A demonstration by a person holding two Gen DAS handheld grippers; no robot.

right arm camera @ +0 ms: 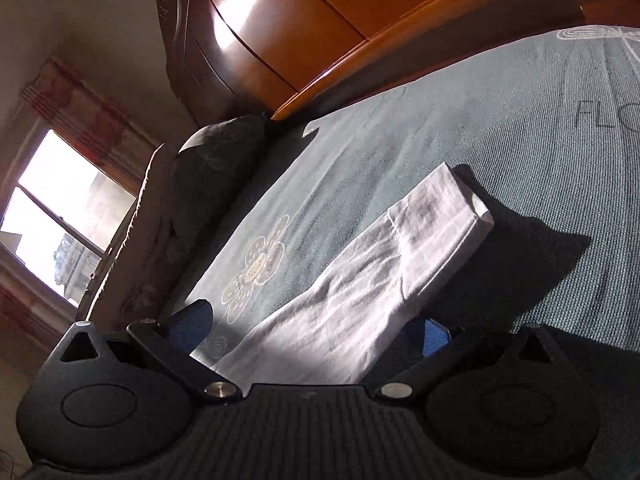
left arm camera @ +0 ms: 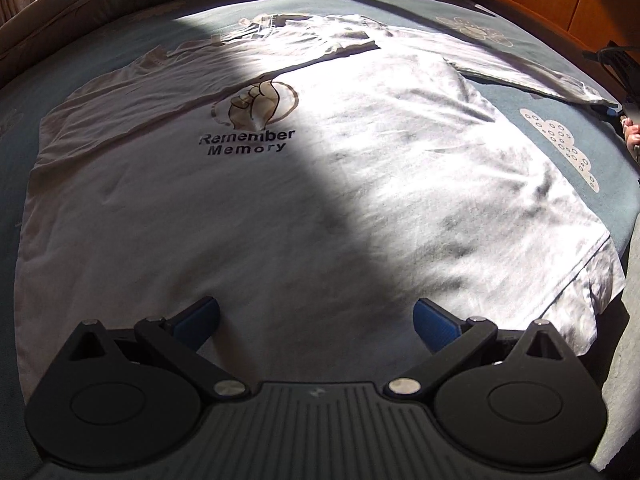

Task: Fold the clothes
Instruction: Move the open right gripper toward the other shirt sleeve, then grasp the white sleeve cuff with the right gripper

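A white T-shirt [left arm camera: 280, 200] printed "Remember Memory" lies spread flat on the blue bedspread [left arm camera: 560, 92], collar far from me, one sleeve [left arm camera: 532, 76] stretched to the right. My left gripper [left arm camera: 316, 320] is open and empty, hovering just above the shirt's near hem. In the right wrist view the sleeve [right arm camera: 360, 292] runs between the fingers of my right gripper [right arm camera: 316, 328], which is open and low over the bed; the right pad [right arm camera: 434, 340] is partly hidden behind the cloth.
A wooden headboard or cabinet [right arm camera: 320, 20] stands along the bed's far side. A dark pillow [right arm camera: 216, 164] and a quilt roll [left arm camera: 100, 0] lie at the bed's end. A window with curtains [right arm camera: 60, 220] is beyond. The person's hand [left arm camera: 632, 132] shows at the right edge.
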